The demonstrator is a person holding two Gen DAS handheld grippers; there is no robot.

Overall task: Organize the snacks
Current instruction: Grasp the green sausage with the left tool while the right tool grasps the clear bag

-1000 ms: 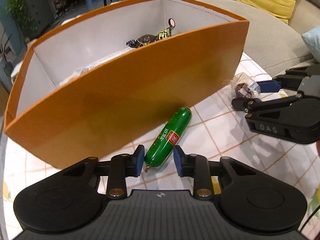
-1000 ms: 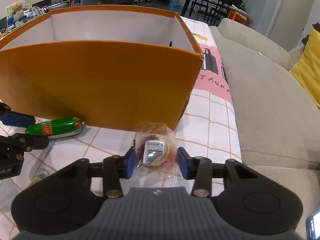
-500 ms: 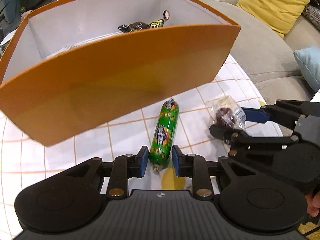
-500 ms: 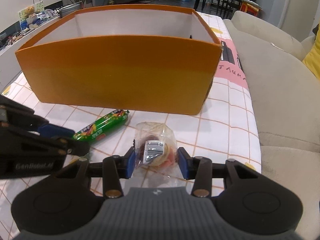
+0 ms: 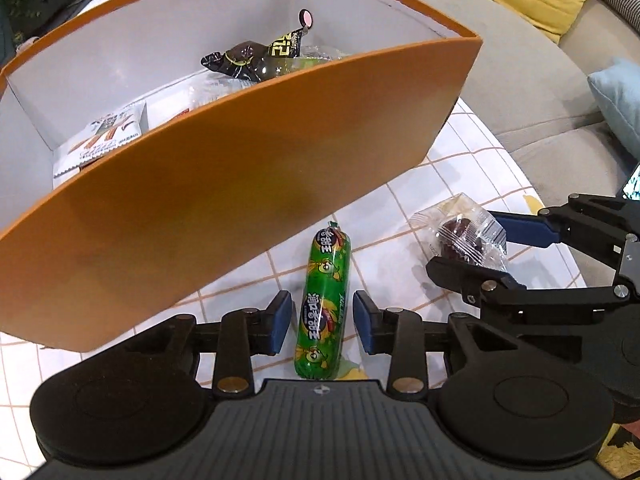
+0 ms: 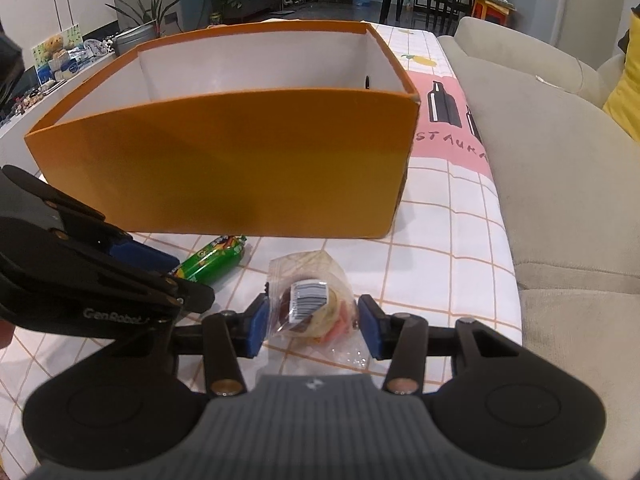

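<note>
- While both my grippers hang over the table (image 5: 452, 168), the orange box (image 5: 248, 168) sits right behind them on the checked cloth, open at the top, white inside.
- Left gripper (image 5: 320, 322): jaws are opening, blue pads standing off either side of the green sausage (image 5: 324, 300). There's a clear gap on both sides, so nothing is pinched.
- That sausage lies flat on the cloth just in front of the box wall, one end pointing at the box, the other end down between my left fingers.
- Right gripper (image 6: 312, 326): jaws opening too, straddling the clear bag (image 6: 316, 304) with the dark cake and barcode sticker. The left pad looks like it's brushing the plastic, the right one stands off it a little. I'd call it spread, not squeezing.
- From the left camera the bag (image 5: 464, 236) rests on the cloth to the right of the sausage, near but not touching it, with the right gripper (image 5: 472, 248) around it.
- From the right camera the sausage (image 6: 212, 260) pokes out from behind the left gripper's (image 6: 188, 276) finger.
- Inside the box: a dark packet (image 5: 256, 60) toward the far corner and a white packet (image 5: 100, 136) at the left end, plus some pale wrappers between them that I can't make out.
- A beige sofa (image 6: 560, 160) runs along the table's right edge.
</note>
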